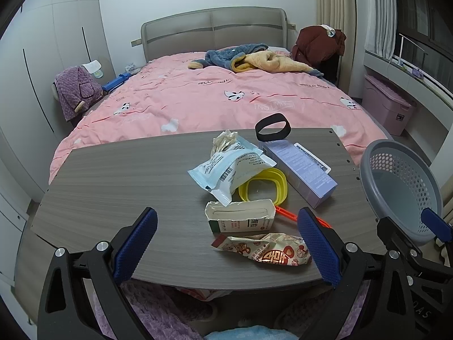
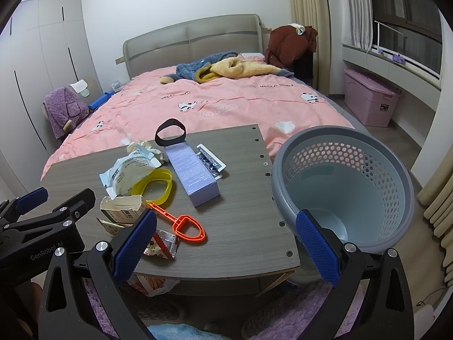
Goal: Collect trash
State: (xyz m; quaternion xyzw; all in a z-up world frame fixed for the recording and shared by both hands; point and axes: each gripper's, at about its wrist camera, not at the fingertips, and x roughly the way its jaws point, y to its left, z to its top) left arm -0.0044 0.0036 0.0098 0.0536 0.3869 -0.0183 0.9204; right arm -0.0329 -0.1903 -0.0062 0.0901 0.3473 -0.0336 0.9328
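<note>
Both tongs gape wide and hold nothing: left gripper (image 1: 226, 243) over a wrapper (image 1: 263, 248) at the table's (image 1: 113, 170) near edge, right gripper (image 2: 226, 243) beside the basket (image 2: 351, 153).

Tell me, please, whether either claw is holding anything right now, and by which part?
Nothing is held. The left claw and the right claw both stand wide open above the table, with the trash lying loose and the basket empty.

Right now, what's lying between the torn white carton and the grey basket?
In the right wrist view, an orange plastic scoop lies on the table between the torn carton and the basket; beyond it, bare wood.
</note>
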